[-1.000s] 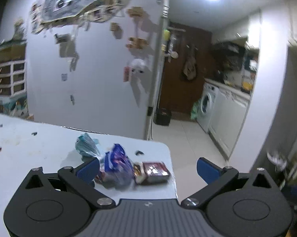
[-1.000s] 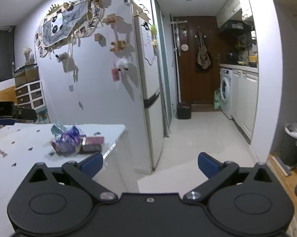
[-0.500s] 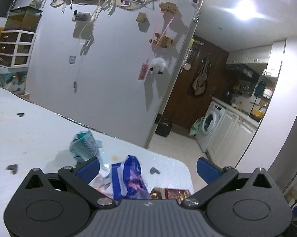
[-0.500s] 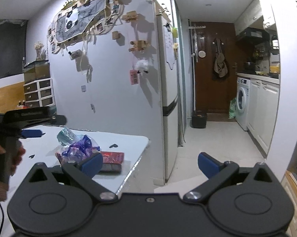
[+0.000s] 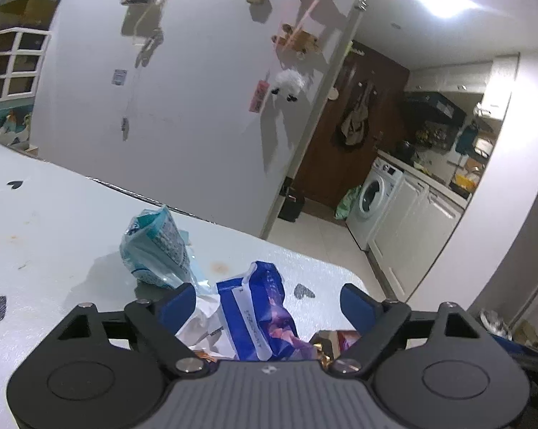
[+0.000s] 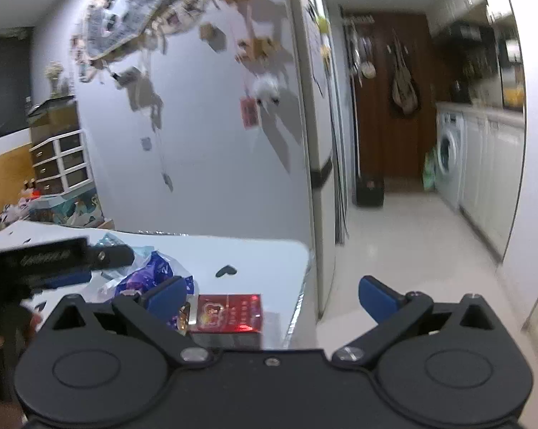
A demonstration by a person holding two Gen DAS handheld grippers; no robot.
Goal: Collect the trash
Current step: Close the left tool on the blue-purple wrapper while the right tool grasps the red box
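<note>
Trash lies near the corner of a white table: a crumpled teal wrapper, a blue and purple wrapper and a red box. My left gripper is open, its jaws either side of the blue wrapper, close above it. My right gripper is open just above the red box; the blue wrapper lies left of it. The left gripper also shows in the right wrist view.
The table ends at a rounded corner on the right. A grey fridge side with hanging decorations stands behind it. A corridor with a washing machine and white cabinets runs to the right.
Both grippers have moved closer to the trash pile. The left one has come down over the blue wrapper, the right one over the red box. Both stayed open.
</note>
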